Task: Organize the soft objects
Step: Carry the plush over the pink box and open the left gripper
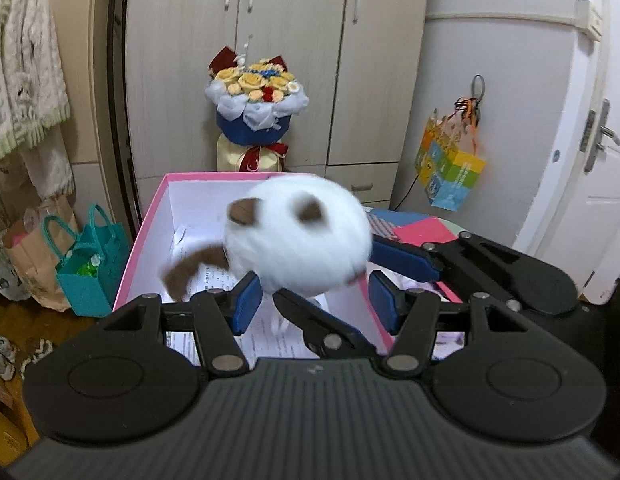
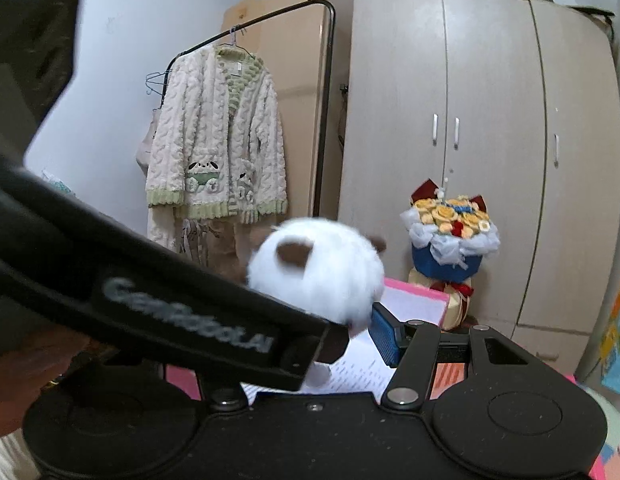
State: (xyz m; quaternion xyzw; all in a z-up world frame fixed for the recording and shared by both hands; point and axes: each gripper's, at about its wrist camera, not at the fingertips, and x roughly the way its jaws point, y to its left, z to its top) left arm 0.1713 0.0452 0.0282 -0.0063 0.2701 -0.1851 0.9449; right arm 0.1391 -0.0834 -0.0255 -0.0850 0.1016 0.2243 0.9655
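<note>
Left wrist view: the plush (image 1: 298, 236), white with two brown ears, is blurring, and its face is not showing. Its round head is sitting up top with the ears uppermost. The body below is mostly hiding behind black fingers, so the long axis is only seeming to run upright. A brown limb or tail is sticking out low to the left. The plush is hanging over the open box (image 1: 150, 216), toward its near right side.

The right gripper (image 1: 325, 272) is reaching in from the right. Its blue pad is pressing the plush's right flank, its other finger is passing under it, and it is gripping the plush. The left gripper (image 1: 313, 296) is standing half spread. Its left pad is touching the plush, but its right pad is standing clear, so I cannot tell whether it is clamping. The box's near rim is lying hidden under the grippers. Its left half is holding only paper sheets and is offering room. A teal bag (image 1: 90, 268) is standing just left of the box, and a bouquet (image 1: 256, 108) is standing behind it.

Right wrist view: the left gripper's body is crossing the frame, covering the right gripper's left finger and the plush's underside. The right pad is touching the plush low on its right. A cardigan (image 2: 214, 140) is hanging well behind.
</note>
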